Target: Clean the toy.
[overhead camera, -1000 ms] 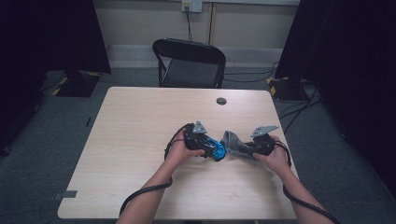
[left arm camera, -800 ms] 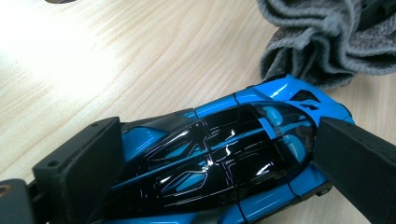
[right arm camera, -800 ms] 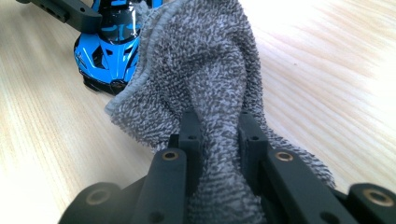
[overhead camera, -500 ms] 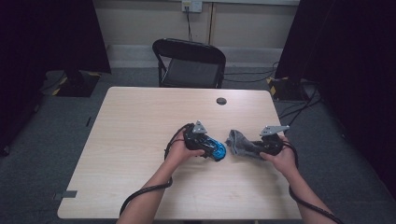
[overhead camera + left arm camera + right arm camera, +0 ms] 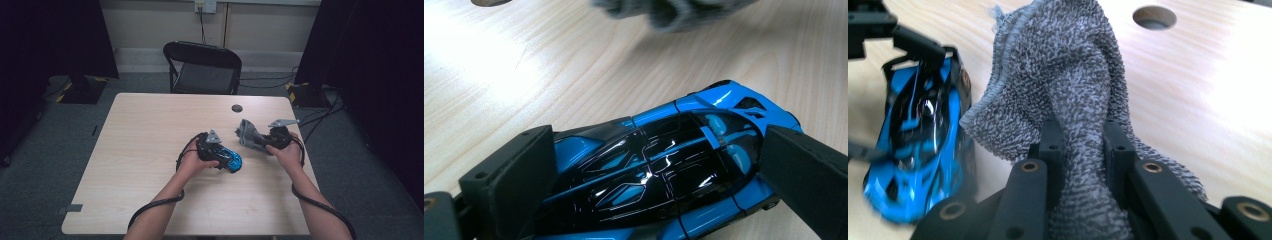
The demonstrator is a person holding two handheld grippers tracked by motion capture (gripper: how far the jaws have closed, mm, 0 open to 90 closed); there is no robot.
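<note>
A glossy blue and black toy car [image 5: 664, 170] lies between the two black jaws of my left gripper [image 5: 659, 175], which is shut on its sides. In the high view the car [image 5: 231, 159] rests on the table under my left gripper [image 5: 225, 157]. My right gripper [image 5: 1083, 145] is shut on a bunched grey terry cloth [image 5: 1068, 85] that stands up from its jaws. Seen from above, the cloth [image 5: 247, 132] and right gripper [image 5: 257, 140] hover just right of the car [image 5: 918, 145] and apart from it.
The light wooden table [image 5: 150, 130] has a round cable hole [image 5: 237, 108] near its far edge. A black folding chair [image 5: 202, 67] stands behind the table. Cables trail from both grippers over the near edge.
My right gripper has moved the grey cloth away from the car, to the right and a little up and toward the far edge. The left gripper and the car have stayed put.
</note>
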